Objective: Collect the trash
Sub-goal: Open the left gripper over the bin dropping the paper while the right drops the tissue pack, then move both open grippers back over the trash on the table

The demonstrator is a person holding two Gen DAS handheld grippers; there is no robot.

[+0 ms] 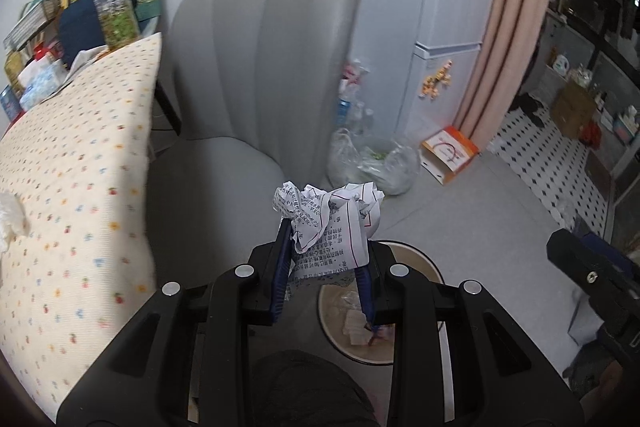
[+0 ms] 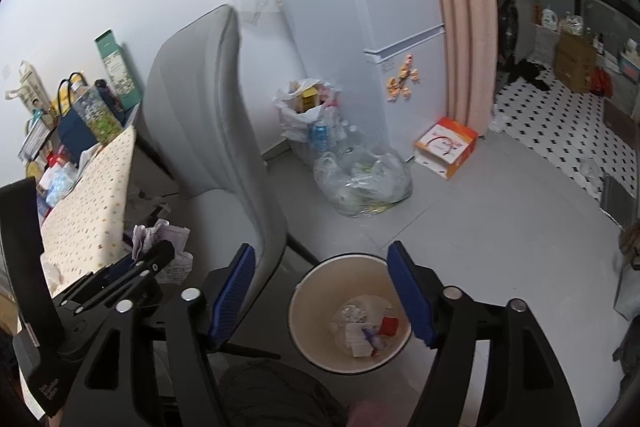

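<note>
Paper over the bin
Left gripper [image 1: 326, 259] clamps crumpled paper [image 1: 328, 215]; only the right view shows bin [image 2: 304, 307] contents between right gripper's [image 2: 320, 291] wide, empty jaws.

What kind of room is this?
Probably a small home, part living room, part kitchen: a grey chair, a white fridge with magnets, and a waste bin on the floor.

Bin [image 2: 316, 355] on floor [image 2: 500, 247], right of chair [image 2: 208, 131]. Scraps [image 2: 366, 331] in bin. Bench [image 2: 86, 211] left of chair. Bag of bottles [image 2: 360, 175] behind bin, near wall.
</note>
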